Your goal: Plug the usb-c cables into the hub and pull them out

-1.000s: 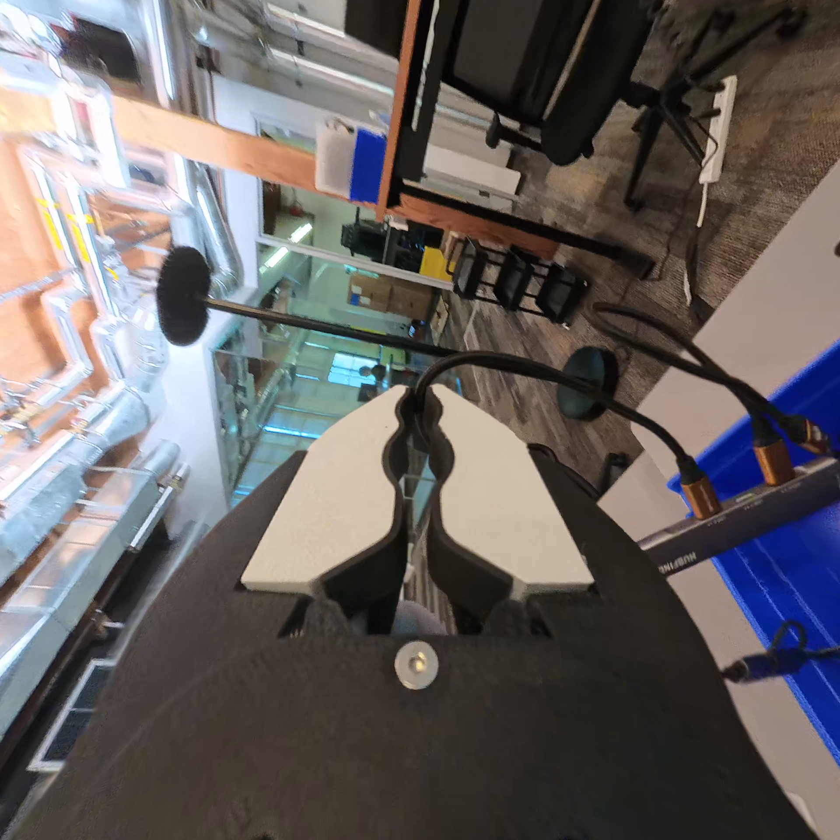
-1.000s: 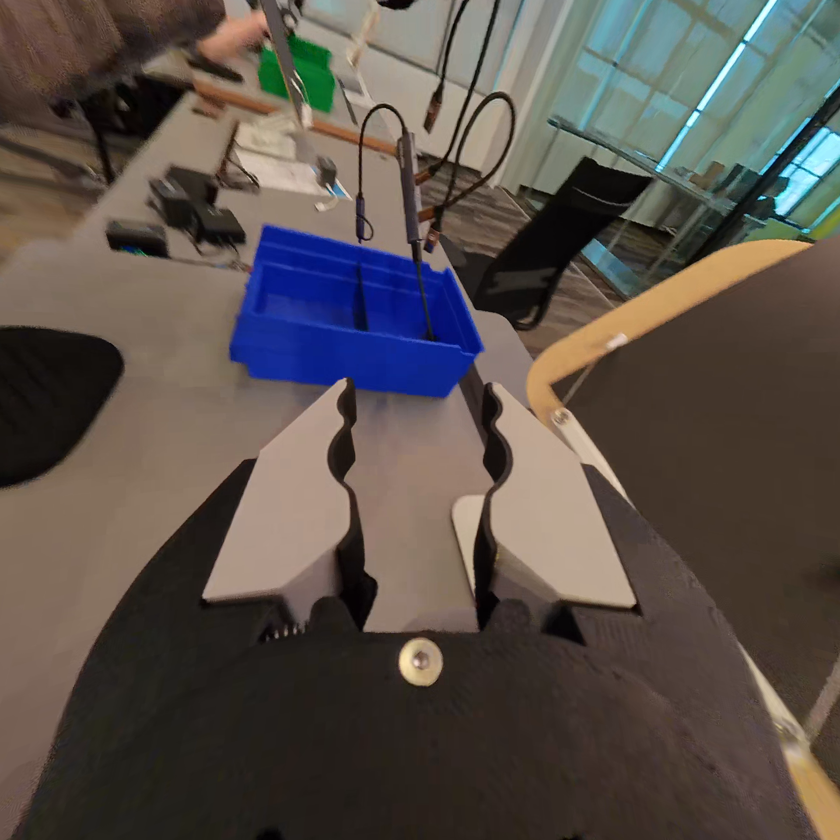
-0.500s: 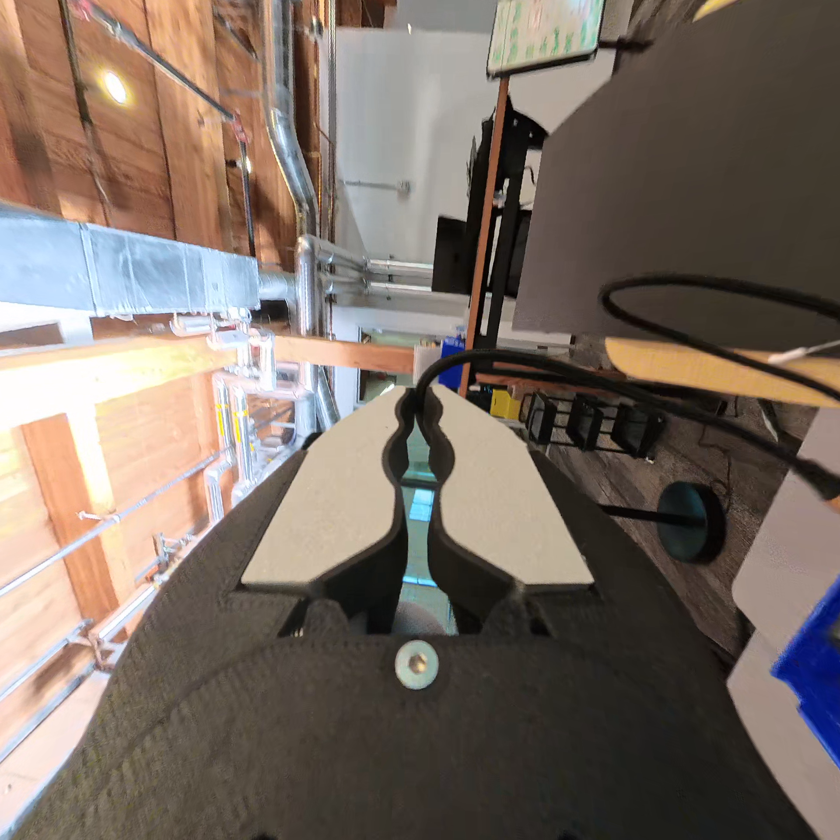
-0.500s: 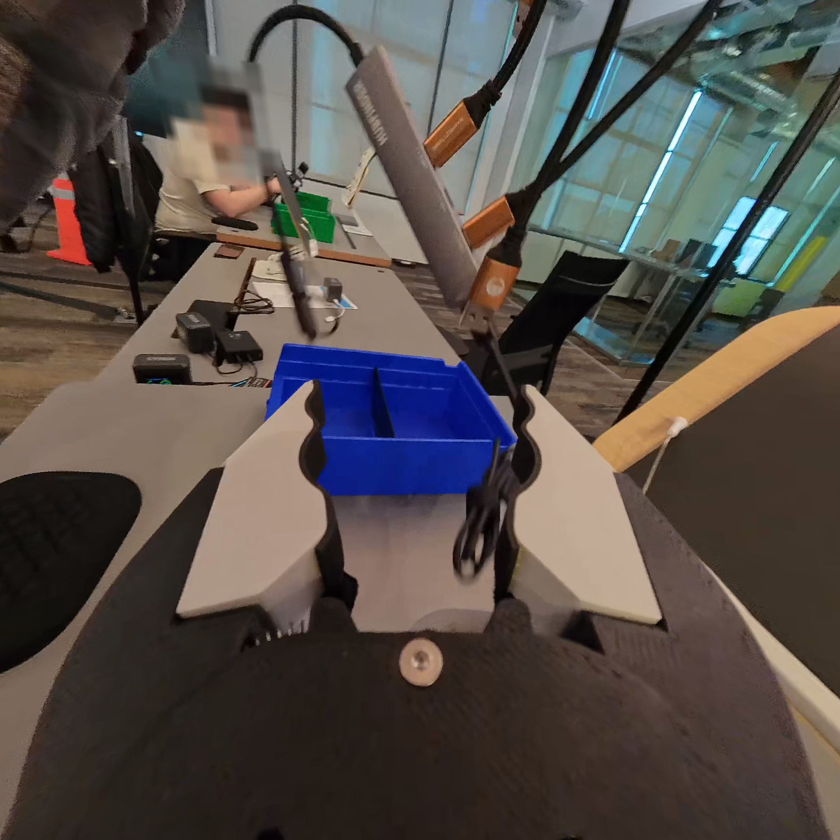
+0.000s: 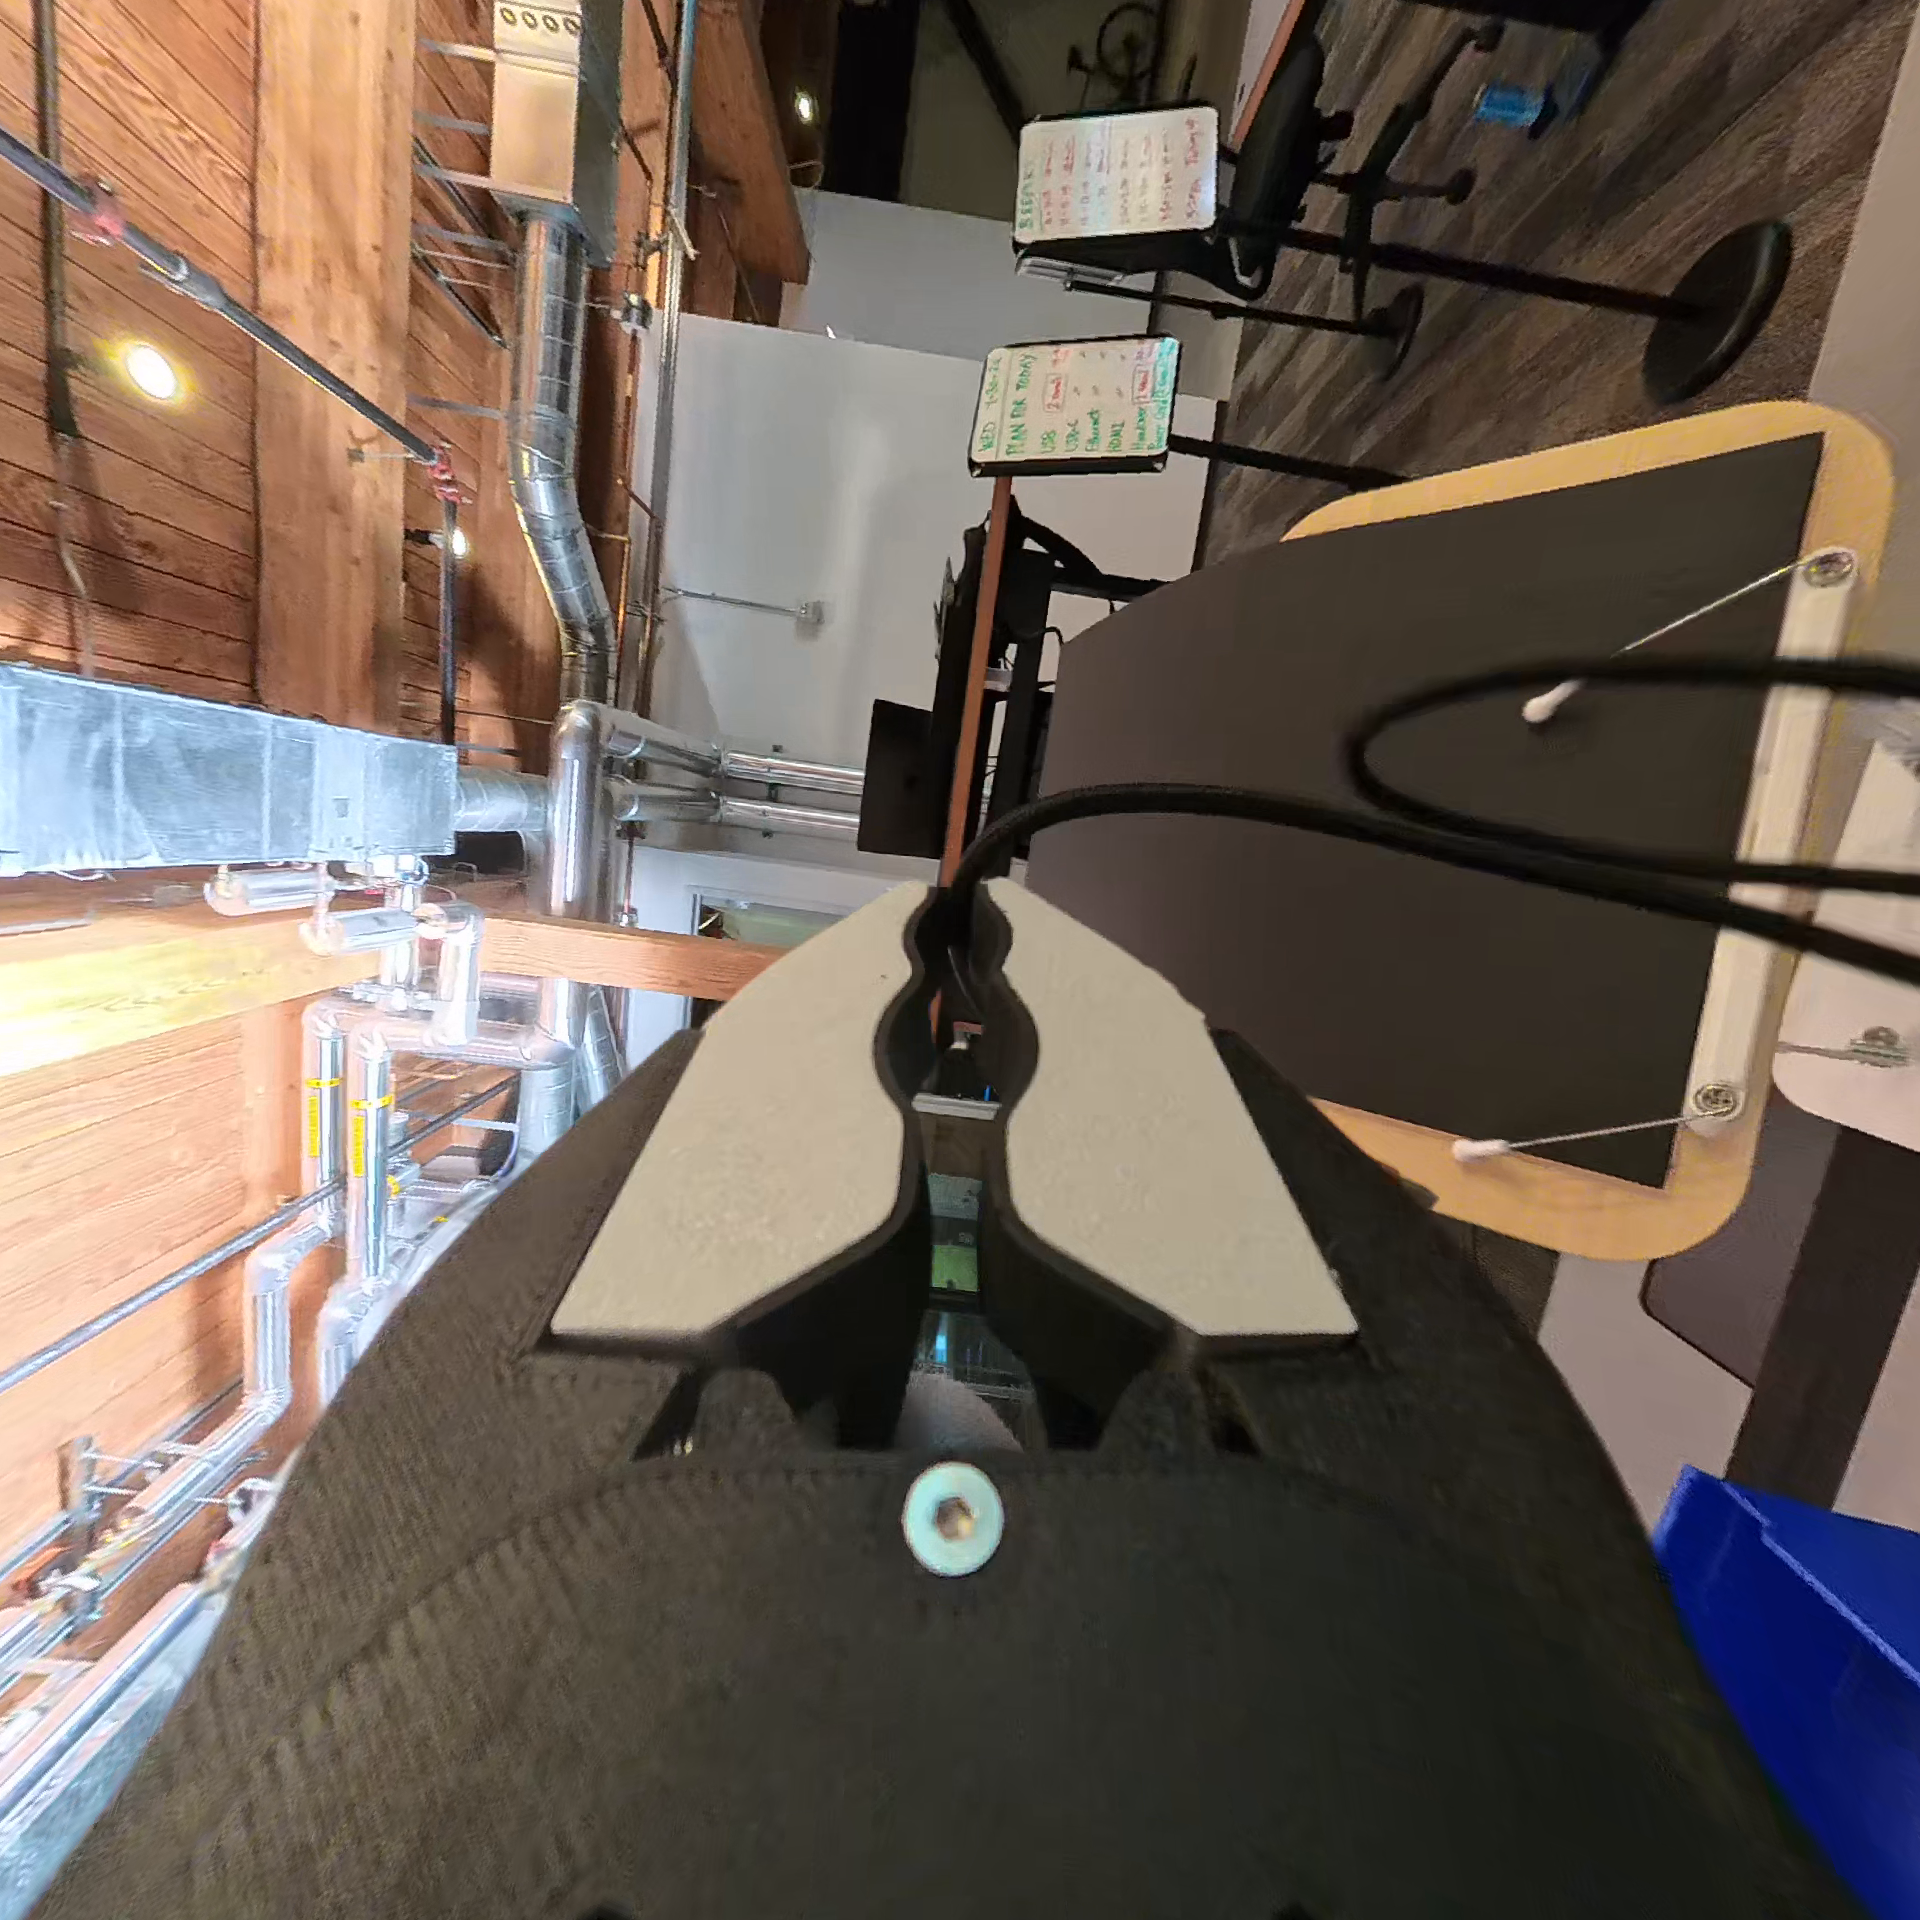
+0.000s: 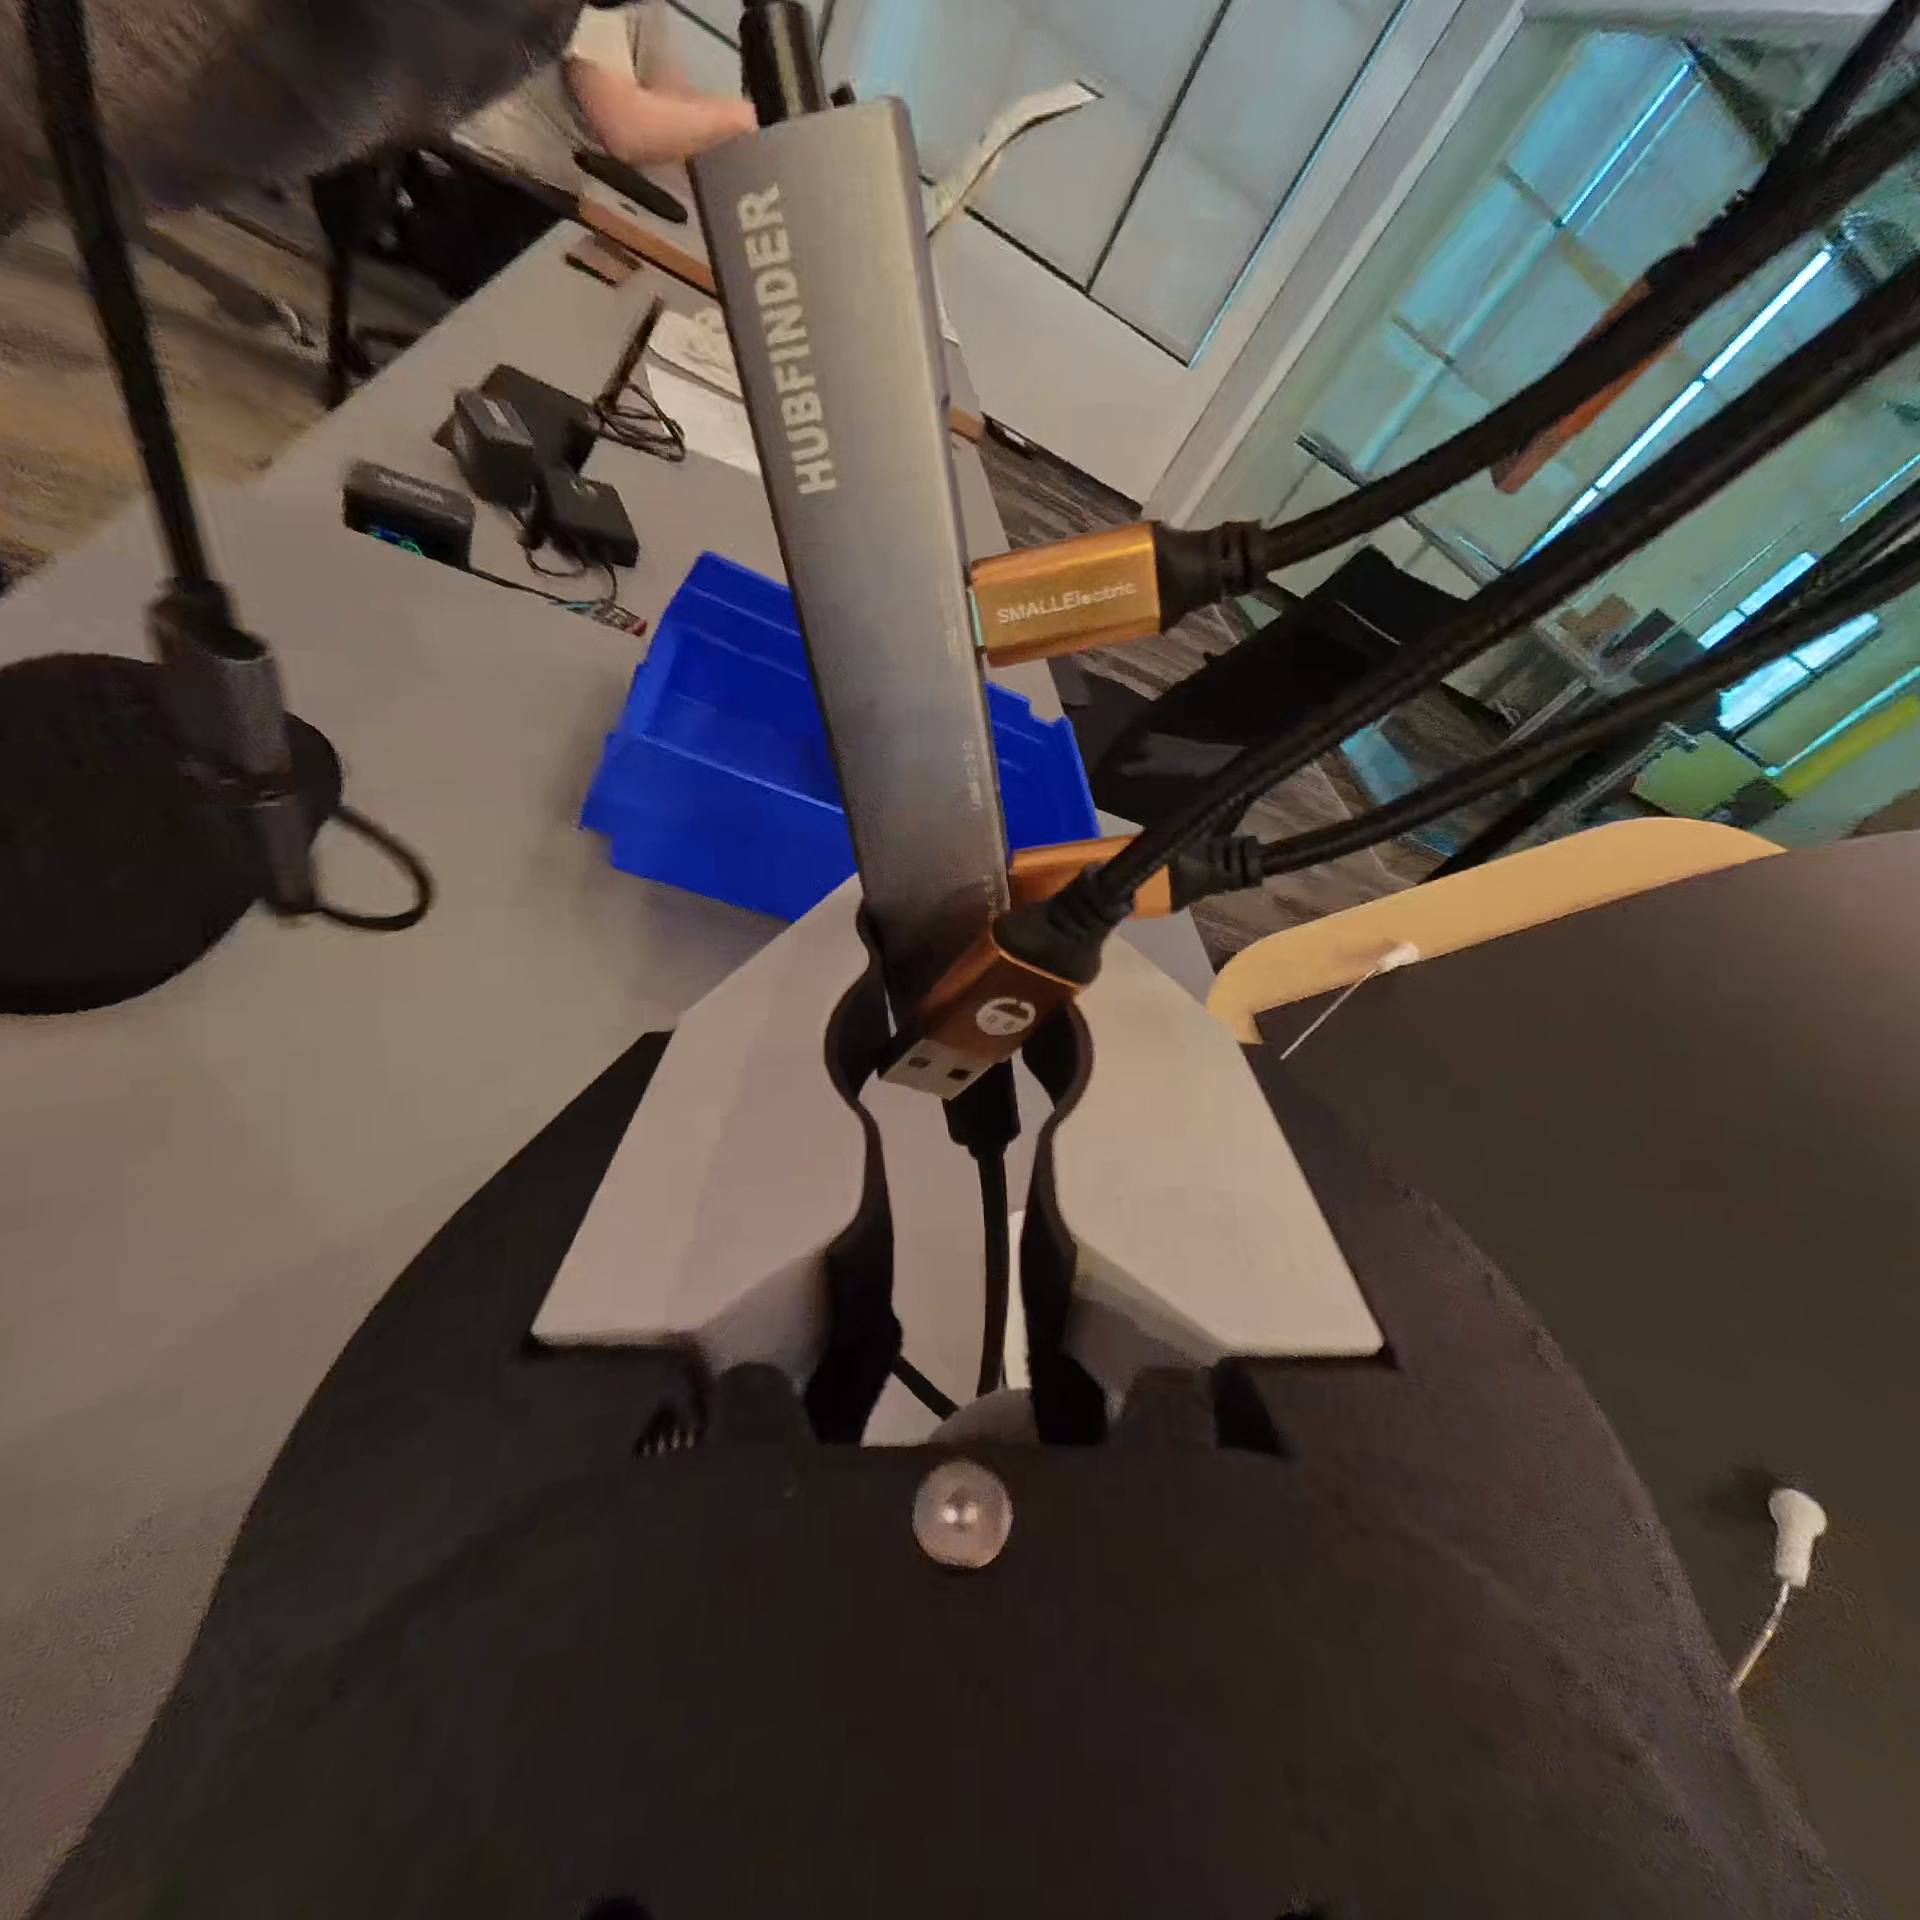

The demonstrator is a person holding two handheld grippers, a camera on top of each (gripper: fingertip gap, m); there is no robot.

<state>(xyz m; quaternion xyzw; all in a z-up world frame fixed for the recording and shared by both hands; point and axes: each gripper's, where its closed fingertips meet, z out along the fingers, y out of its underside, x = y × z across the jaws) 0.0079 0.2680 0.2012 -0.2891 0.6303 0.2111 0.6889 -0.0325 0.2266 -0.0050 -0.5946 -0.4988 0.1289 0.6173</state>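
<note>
In the right wrist view my right gripper [image 6: 961, 966] is shut on the lower end of the grey hub [image 6: 842, 468], which stands up tilted left. One copper plug [image 6: 1060, 603] sits in the hub's right side and a second [image 6: 1081, 868] lower down. A third copper plug [image 6: 987, 1013] hangs loose in front of the fingertips with its metal end bare. Black braided cables [image 6: 1507, 468] run up to the right. In the left wrist view my left gripper [image 5: 961, 920] is shut on a black cable [image 5: 1351, 831] that leads off right. The hub is out of that view.
A blue bin [image 6: 717, 748] sits on the grey table [image 6: 416, 1039] behind the hub, and its corner shows in the left wrist view [image 5: 1808, 1662]. A black stand base [image 6: 104, 831] is at left, black devices [image 6: 540, 457] farther back. A black wood-rimmed panel [image 6: 1610, 1195] is at right. There is about 20 cm between the tips of the two grippers.
The hub has come close and my right gripper has closed on its lower end. My left gripper, still holding the cable, has swung so the hub and most of the bin left its view.
</note>
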